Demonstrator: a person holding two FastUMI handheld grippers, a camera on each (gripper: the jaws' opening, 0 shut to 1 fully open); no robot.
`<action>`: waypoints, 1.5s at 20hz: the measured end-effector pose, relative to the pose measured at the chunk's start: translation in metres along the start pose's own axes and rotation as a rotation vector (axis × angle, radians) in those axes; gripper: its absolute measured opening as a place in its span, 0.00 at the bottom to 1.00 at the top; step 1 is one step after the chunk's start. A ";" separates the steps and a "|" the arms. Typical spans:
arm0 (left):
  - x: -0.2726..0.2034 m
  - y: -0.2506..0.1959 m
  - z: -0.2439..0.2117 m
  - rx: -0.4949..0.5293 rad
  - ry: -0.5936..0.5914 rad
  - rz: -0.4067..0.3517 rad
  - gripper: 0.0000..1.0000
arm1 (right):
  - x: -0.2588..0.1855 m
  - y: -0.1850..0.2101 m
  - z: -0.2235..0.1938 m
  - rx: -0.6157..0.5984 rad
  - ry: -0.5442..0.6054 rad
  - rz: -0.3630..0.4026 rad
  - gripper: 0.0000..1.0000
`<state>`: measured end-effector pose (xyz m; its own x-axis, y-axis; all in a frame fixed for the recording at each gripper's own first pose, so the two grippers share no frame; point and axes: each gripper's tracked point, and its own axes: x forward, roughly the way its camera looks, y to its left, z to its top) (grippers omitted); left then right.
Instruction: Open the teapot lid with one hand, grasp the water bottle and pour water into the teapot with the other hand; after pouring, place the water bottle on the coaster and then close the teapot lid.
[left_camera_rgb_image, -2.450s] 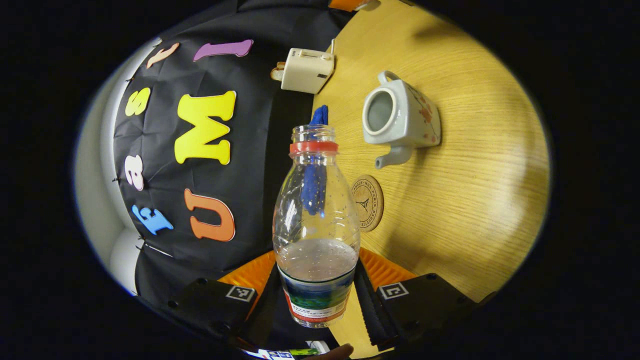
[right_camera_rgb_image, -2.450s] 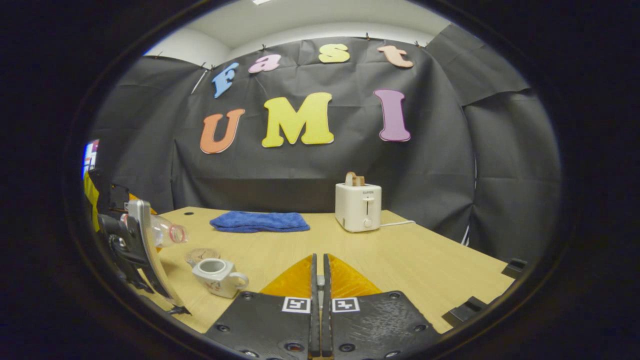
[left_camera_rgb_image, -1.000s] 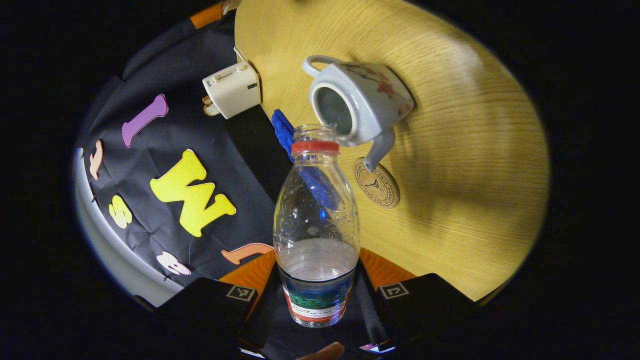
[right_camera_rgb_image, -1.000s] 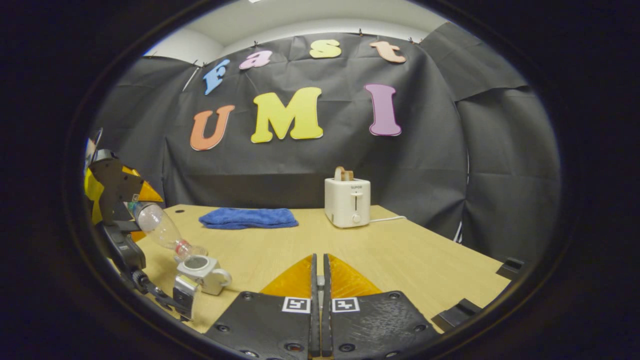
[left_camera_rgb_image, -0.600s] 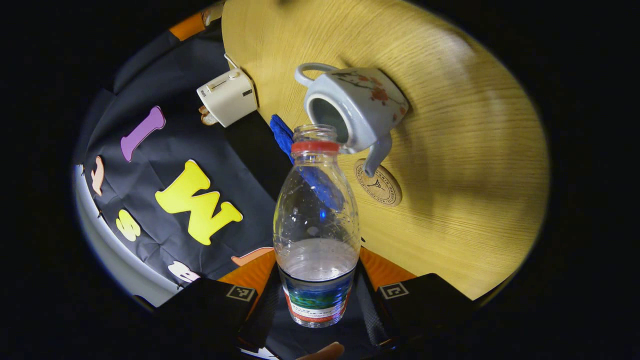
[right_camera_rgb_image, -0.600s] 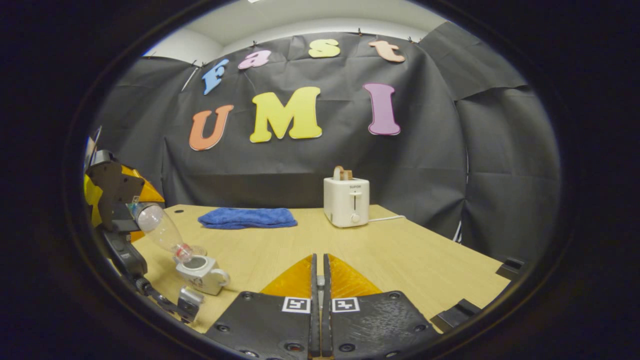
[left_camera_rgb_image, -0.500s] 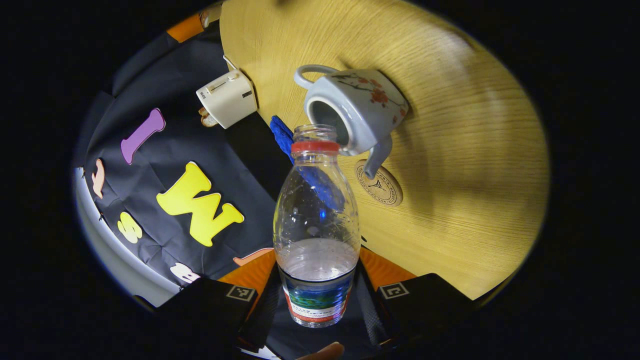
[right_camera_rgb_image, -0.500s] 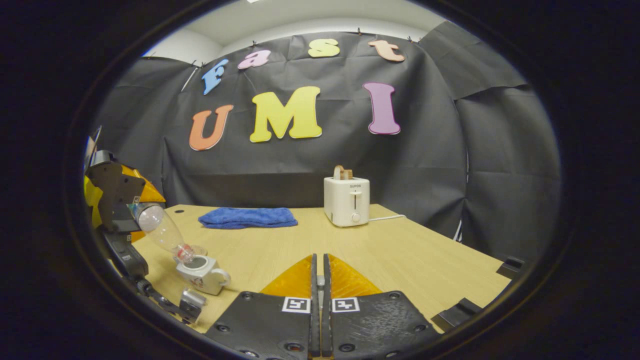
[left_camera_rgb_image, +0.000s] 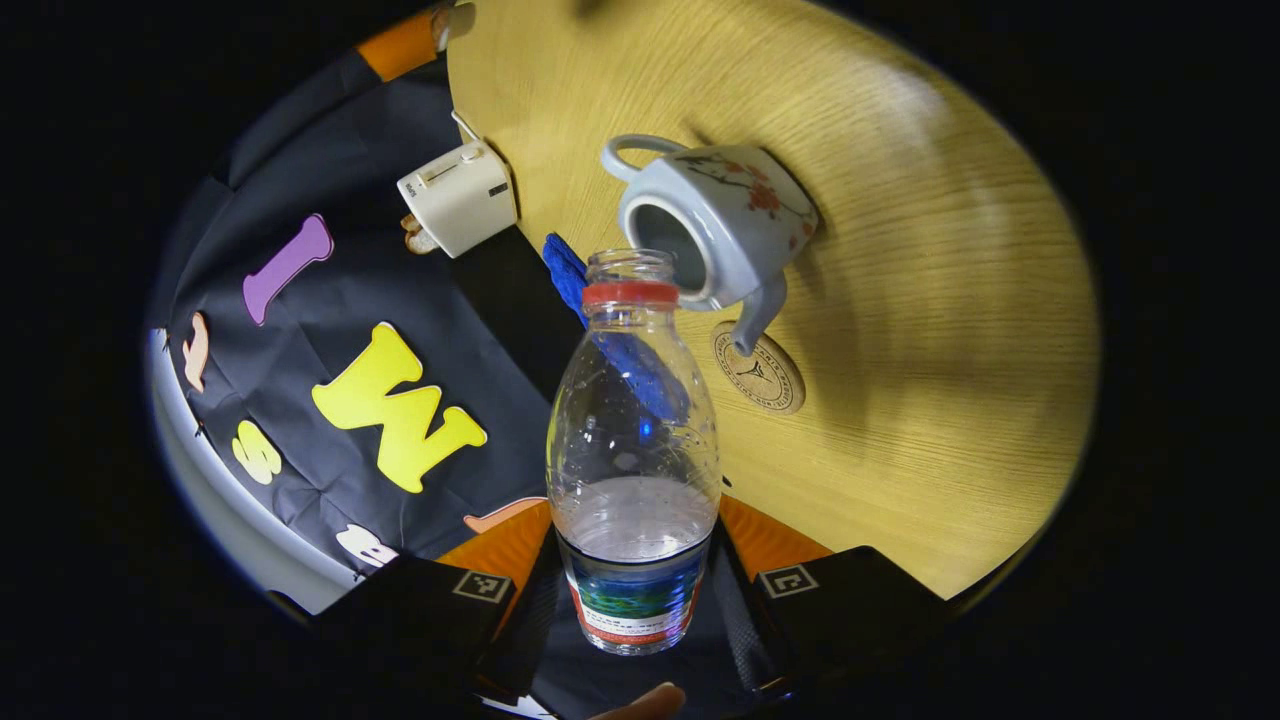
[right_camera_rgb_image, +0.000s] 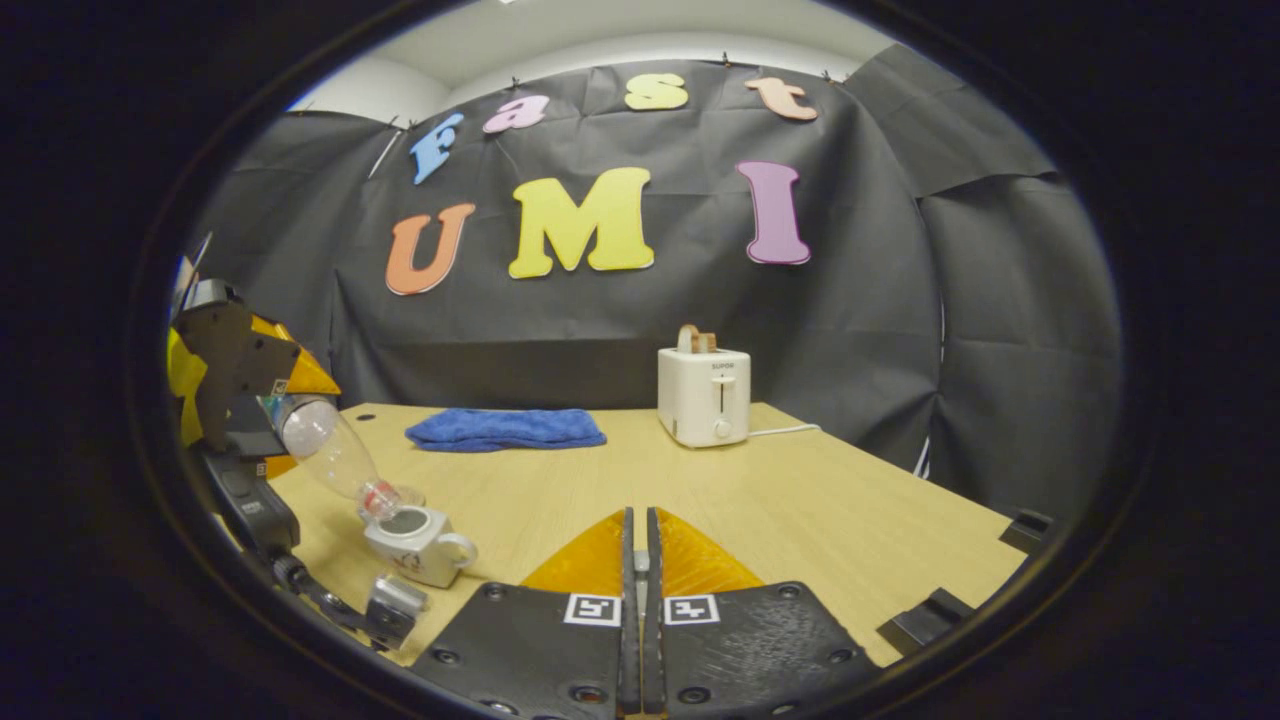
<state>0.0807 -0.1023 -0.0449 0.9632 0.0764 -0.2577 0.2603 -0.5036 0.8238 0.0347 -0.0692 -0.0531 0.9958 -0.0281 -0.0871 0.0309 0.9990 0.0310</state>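
In the left gripper view, the left gripper pinches the water bottle low on its labelled base, a finger pressed against each side at the bottom centre of the frame. The bottle runs up the middle of the picture, uncapped, with a red ring under its open mouth and some water in its lower part. Its mouth sits at the rim of the teapot, upper centre, which stands lidless on the tabletop with its handle toward the top of the frame and its spout pointing down over the round coaster. A white toaster lies in the upper left, and a blue cloth shows beside and through the bottle's neck.

In the right gripper view, the right gripper is at the bottom centre with its fingers pressed together. Whether anything is between them I cannot tell. At the lower left the left gripper tilts the water bottle mouth-down over the teapot. The blue cloth and toaster rest farther back on the tabletop.
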 end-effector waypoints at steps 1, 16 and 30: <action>0.001 -0.002 -0.001 -0.034 -0.009 -0.006 0.75 | -0.002 0.000 0.001 -0.009 -0.003 -0.007 0.01; -0.011 -0.004 0.008 -1.055 -0.251 0.050 0.75 | -0.016 -0.016 0.034 0.000 -0.059 -0.084 0.01; 0.057 -0.013 0.011 -1.959 -0.343 0.009 0.78 | -0.010 -0.028 0.012 -0.016 -0.025 -0.087 0.01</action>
<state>0.1312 -0.1011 -0.0763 0.9760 -0.1794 -0.1236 0.1916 0.9769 0.0947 0.0253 -0.0971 -0.0408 0.9913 -0.1152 -0.0642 0.1159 0.9932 0.0082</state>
